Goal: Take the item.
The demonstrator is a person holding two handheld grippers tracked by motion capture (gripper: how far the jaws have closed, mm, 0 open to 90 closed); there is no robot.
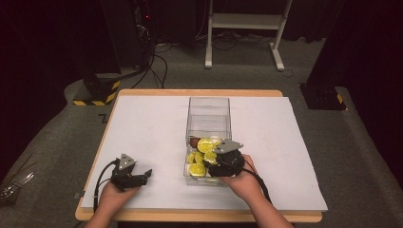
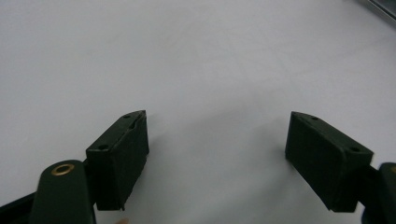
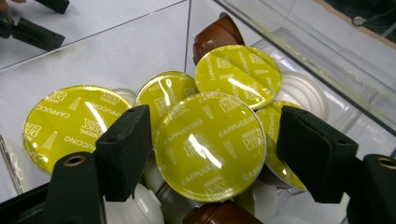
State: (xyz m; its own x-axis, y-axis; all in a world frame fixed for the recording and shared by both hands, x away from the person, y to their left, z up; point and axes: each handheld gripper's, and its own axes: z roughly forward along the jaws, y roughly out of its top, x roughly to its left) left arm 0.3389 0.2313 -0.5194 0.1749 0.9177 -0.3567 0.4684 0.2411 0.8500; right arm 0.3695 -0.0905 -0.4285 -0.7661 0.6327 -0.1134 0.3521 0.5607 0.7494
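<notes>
A clear plastic box (image 1: 209, 107) stands mid-table on a white sheet (image 1: 152, 123); its near end holds several yellow-lidded coffee capsules (image 1: 202, 152). My right gripper (image 1: 212, 160) reaches into that pile. In the right gripper view its jaws (image 3: 215, 135) straddle one yellow "Cappuccino" capsule (image 3: 205, 154); the left pad meets the rim and the right pad stands slightly off. More yellow lids, white cups and a brown capsule (image 3: 219, 30) lie around it. My left gripper (image 1: 144, 175) rests near the front left of the sheet, open (image 2: 217, 140), with bare sheet (image 2: 187, 56) between its pads.
The box's far half holds nothing, and its clear walls (image 3: 140, 42) enclose the pile. The wooden table edge (image 1: 190, 216) runs along the front. On the floor beyond are a white stand (image 1: 242, 21), a black-and-yellow striped base (image 1: 97, 92) and a black base (image 1: 323, 95).
</notes>
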